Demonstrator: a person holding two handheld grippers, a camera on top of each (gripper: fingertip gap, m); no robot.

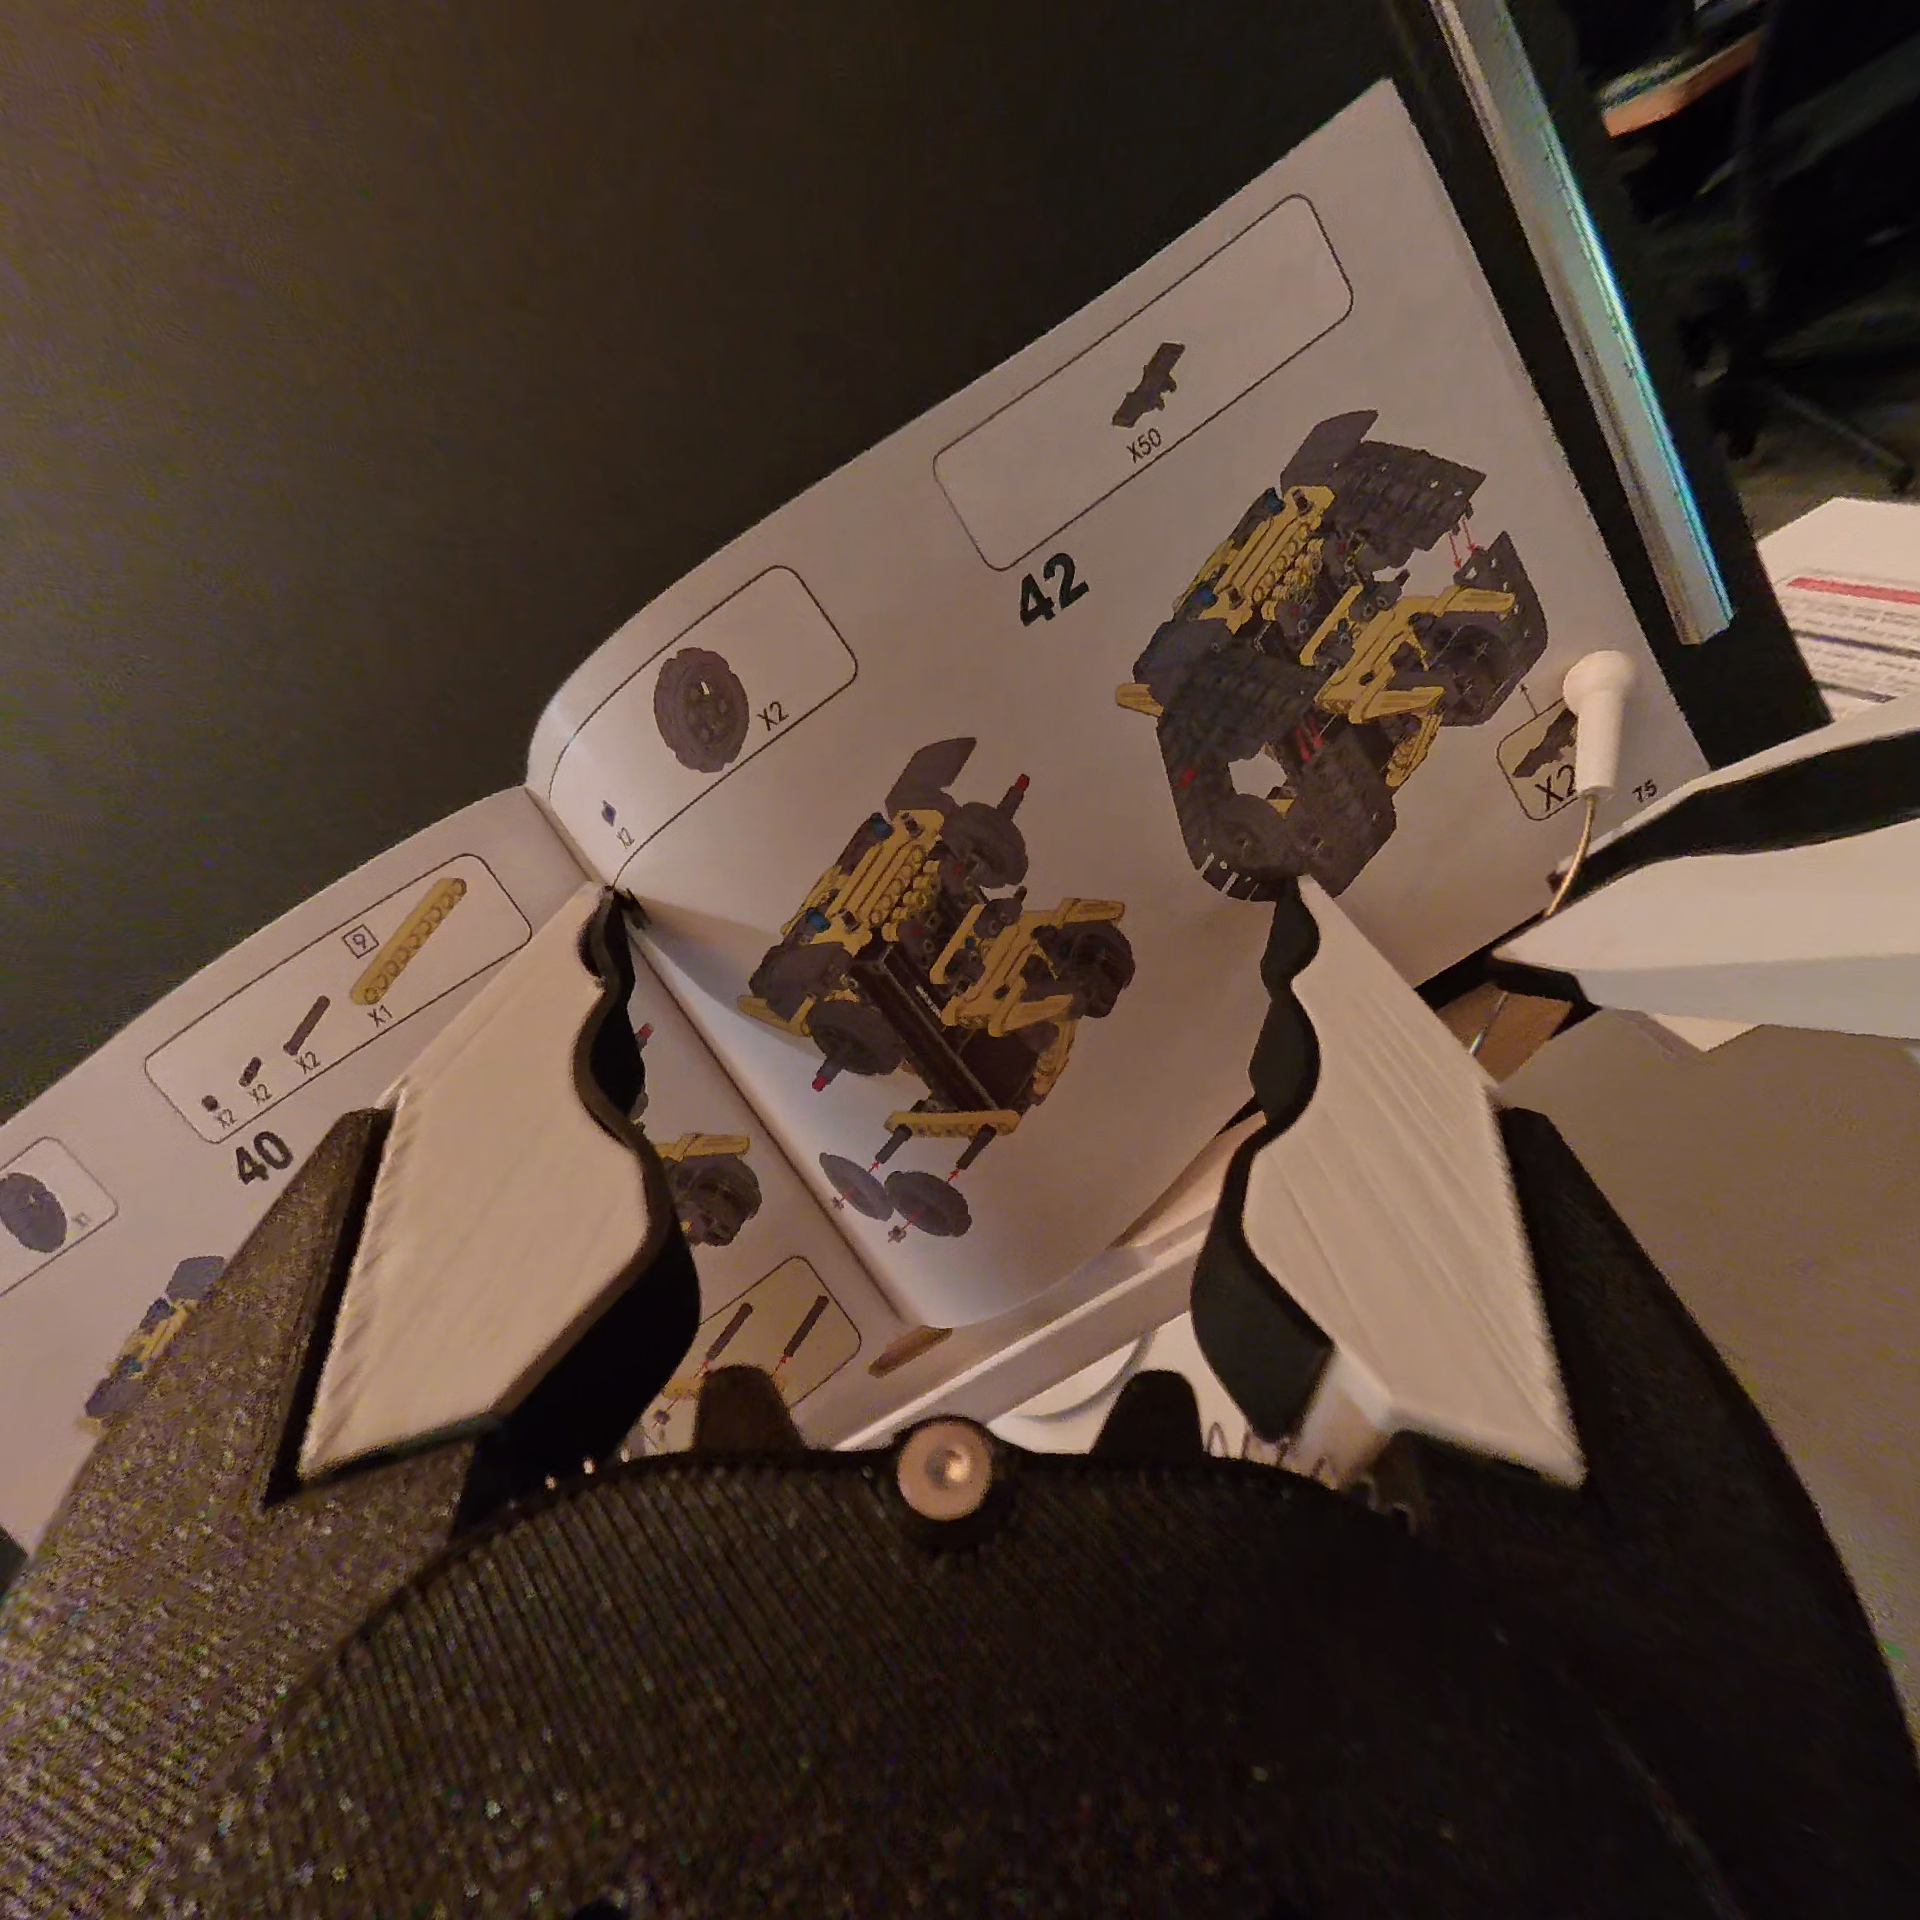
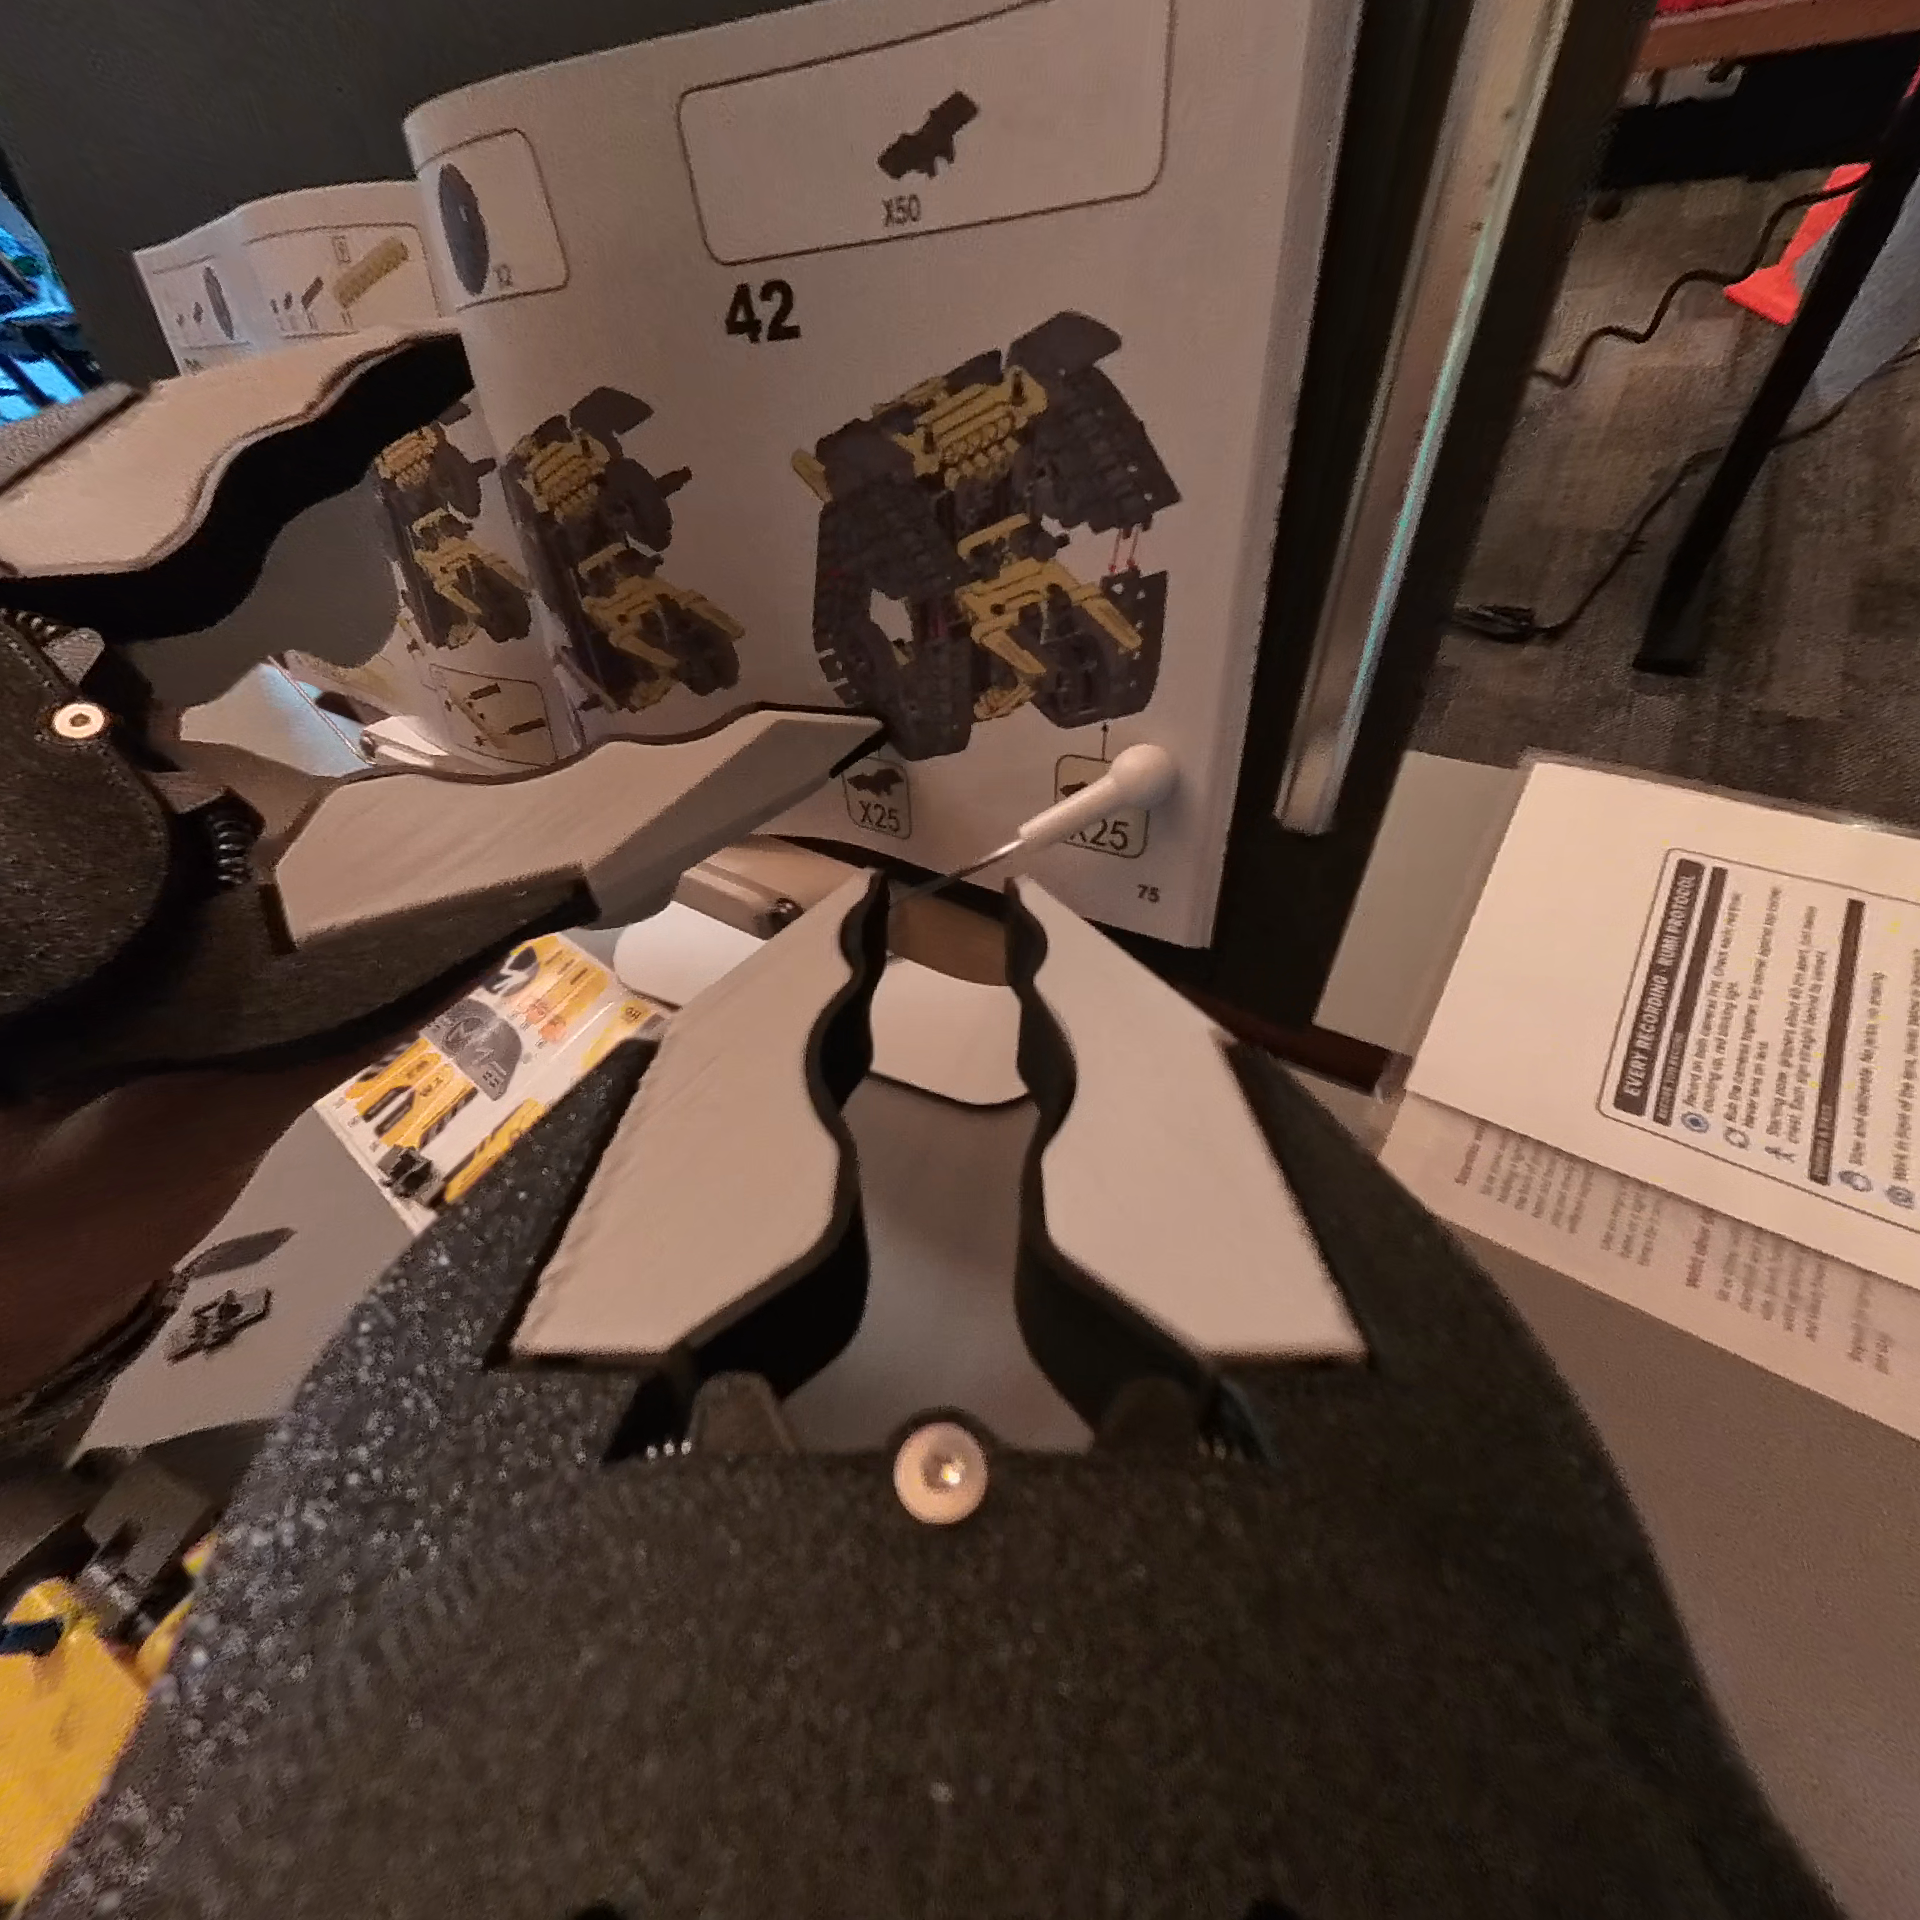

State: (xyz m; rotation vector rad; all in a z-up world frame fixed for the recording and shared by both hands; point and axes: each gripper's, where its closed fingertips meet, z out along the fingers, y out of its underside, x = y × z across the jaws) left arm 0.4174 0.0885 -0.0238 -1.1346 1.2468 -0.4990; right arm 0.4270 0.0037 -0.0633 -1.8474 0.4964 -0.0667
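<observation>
An open instruction booklet (image 1: 935, 644) stands upright on a white stand (image 1: 1039, 1340). It also shows in the right wrist view (image 2: 935, 364). A white-tipped wire page holder (image 2: 1127, 779) presses on its right page near the lower corner, and also shows in the left wrist view (image 1: 1595, 691). My left gripper (image 1: 951, 899) is wide open and empty. One fingertip is at the booklet's fold, the other at the right page's lower part. My right gripper (image 2: 945, 885) is narrowly open and empty, its tips on either side of the wire's lower end. Its finger (image 1: 1714, 862) shows in the left wrist view.
A black post with an aluminium strip (image 2: 1351, 520) stands right of the booklet. A laminated printed sheet (image 2: 1714, 1039) lies at the right. A colour leaflet (image 2: 488, 1049) and small black pieces (image 2: 218, 1320) lie on the grey table at the left. A yellow object (image 2: 62, 1683) sits bottom left. The yellow object (image 2: 62, 1683) is about 20 cm from both grippers' fingertips.
</observation>
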